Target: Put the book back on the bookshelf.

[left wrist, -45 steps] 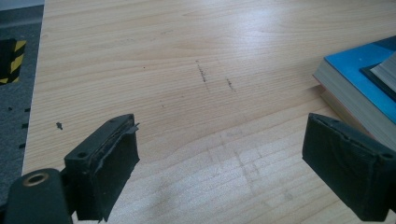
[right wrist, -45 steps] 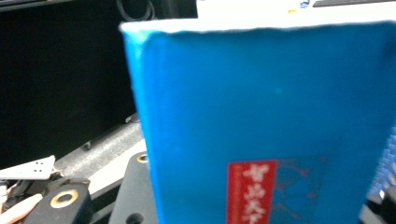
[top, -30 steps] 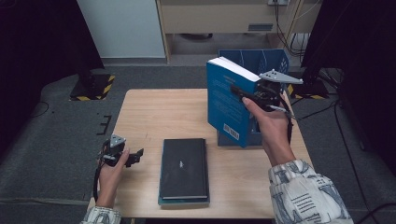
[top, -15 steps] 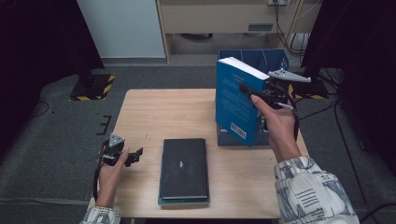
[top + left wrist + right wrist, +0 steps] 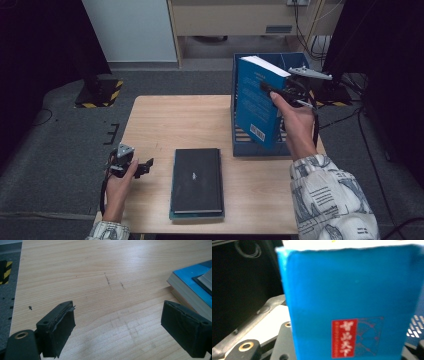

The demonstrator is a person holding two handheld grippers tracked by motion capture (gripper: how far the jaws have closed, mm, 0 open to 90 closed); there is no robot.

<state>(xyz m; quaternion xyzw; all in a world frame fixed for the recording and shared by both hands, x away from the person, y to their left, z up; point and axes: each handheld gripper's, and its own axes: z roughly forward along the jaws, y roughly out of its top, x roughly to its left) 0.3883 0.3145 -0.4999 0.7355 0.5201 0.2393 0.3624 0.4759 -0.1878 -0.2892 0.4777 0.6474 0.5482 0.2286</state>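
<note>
High view: I'm holding the thick blue paperback book [image 5: 256,102] upright over the blue slotted plastic file box [image 5: 239,148] at two o'clock.
Right gripper [image 5: 272,90] clamps its edge; next I'd lower it into a slot, I judge. Left gripper [image 5: 117,327] rests open-jawed at eight o'clock, beside the black-covered book stack [image 5: 196,181].

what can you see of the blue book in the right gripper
The blue book is a thick paperback with a glossy cover, white page edges on top and a barcode label low on its cover. It is held upright, slightly tilted, clamped in the right gripper, its lower end at the front of the blue crate. The right gripper view shows a red label with white characters.
</note>
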